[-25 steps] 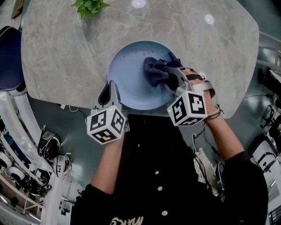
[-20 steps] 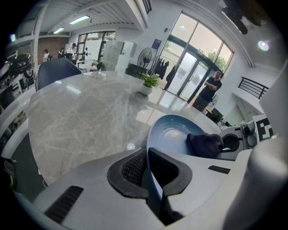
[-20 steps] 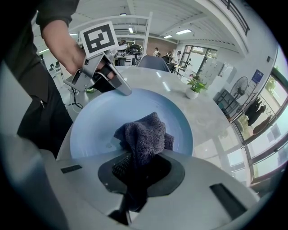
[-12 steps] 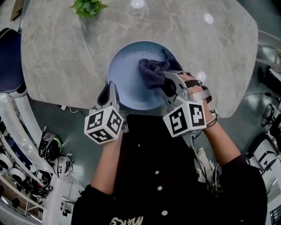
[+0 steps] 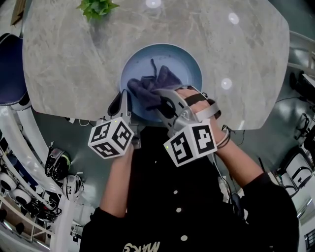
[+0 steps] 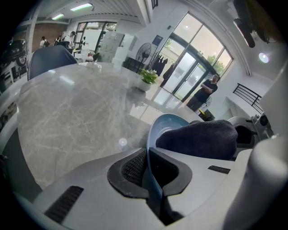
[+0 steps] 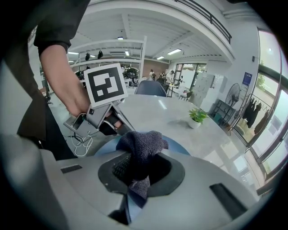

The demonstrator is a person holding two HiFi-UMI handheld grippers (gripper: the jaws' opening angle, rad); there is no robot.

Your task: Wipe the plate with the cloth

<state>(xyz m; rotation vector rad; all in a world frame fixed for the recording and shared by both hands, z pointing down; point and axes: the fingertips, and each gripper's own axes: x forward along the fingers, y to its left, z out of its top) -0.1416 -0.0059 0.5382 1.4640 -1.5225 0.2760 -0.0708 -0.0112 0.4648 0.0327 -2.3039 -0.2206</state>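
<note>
A light blue plate (image 5: 183, 63) lies near the marble table's front edge. My left gripper (image 5: 122, 104) is shut on its near left rim, which runs edge-on between the pads in the left gripper view, where the plate (image 6: 163, 127) rises ahead. My right gripper (image 5: 160, 100) is shut on a dark navy cloth (image 5: 147, 86) bunched over the plate's near left part, close to the left gripper. The right gripper view shows the cloth (image 7: 141, 150) pinched in my right gripper (image 7: 139, 173), with the plate (image 7: 179, 147) behind it and the left gripper (image 7: 122, 128) beyond. The cloth (image 6: 198, 139) hides part of the plate's inside.
A small potted plant (image 5: 98, 7) stands at the table's far left, also seen as the plant (image 7: 197, 117). The grey marble table (image 5: 69, 54) spreads around the plate. A dark blue chair (image 5: 10, 64) stands left of the table. Cables and gear lie on the floor.
My right gripper has dragged the cloth from the plate's right part across to its near left part, toward the left gripper. The left gripper has kept its hold on the rim.
</note>
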